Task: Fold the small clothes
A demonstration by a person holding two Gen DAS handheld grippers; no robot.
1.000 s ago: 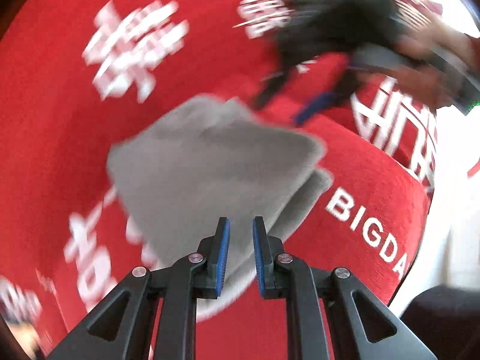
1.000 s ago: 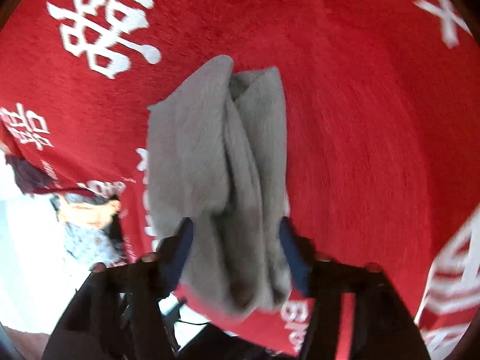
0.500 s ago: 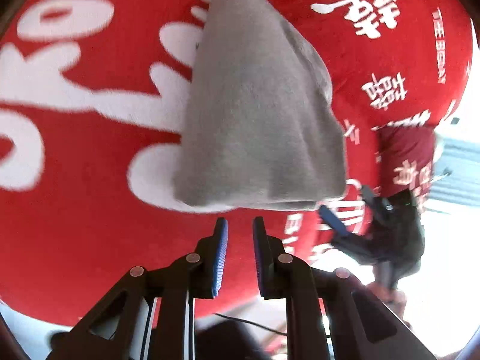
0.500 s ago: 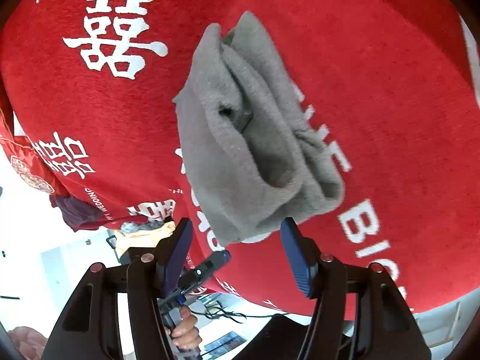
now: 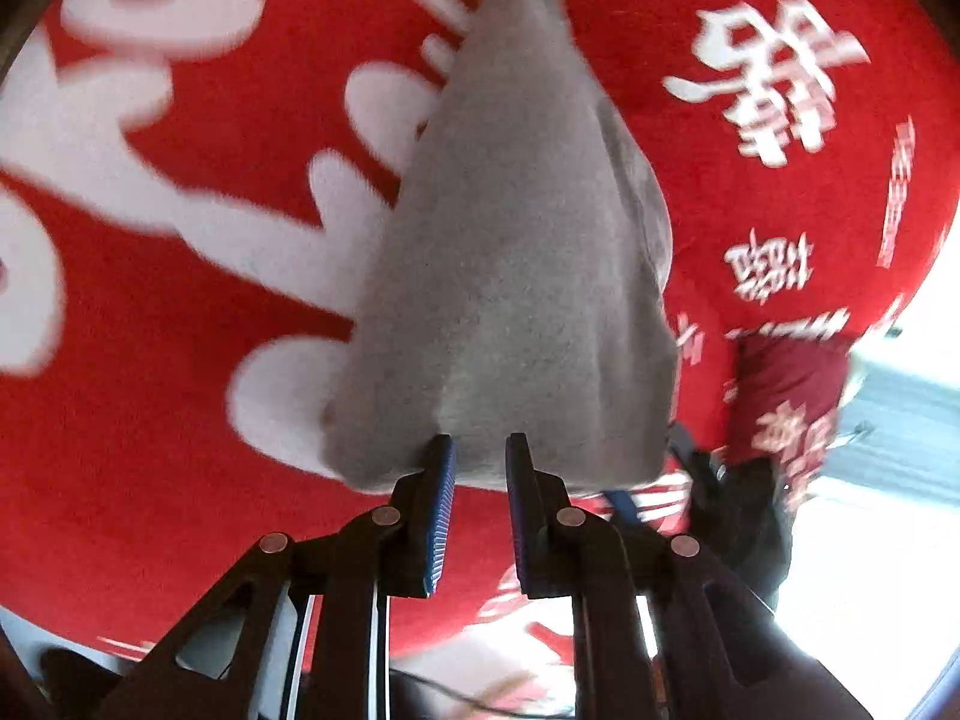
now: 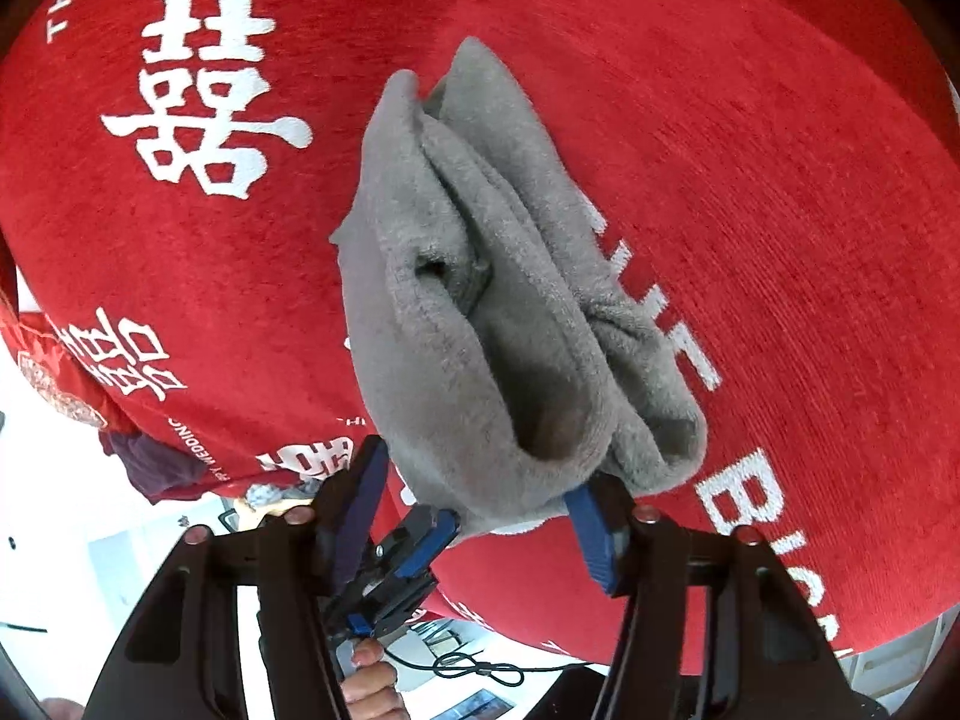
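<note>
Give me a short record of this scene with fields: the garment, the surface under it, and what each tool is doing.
garment: folded grey fleece cloth, bunched in thick layers
surface: red carpet-like cloth with white lettering
left tool: nearly shut, tips at the near edge of the garment, nothing between them
right tool: jaws closing around the garment's near end, not yet pressing
grip: neither tool holds the garment

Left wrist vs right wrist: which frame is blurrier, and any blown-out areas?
Left wrist view is the softer one: the white lettering on the red cloth smears, and the grey garment lacks texture; bottom-right corner blows out to white. Right wrist view is crisp: pile on the garment and cloth weave read clearly; lower-left background is overexposed. Both show fisheye bulge.
</note>
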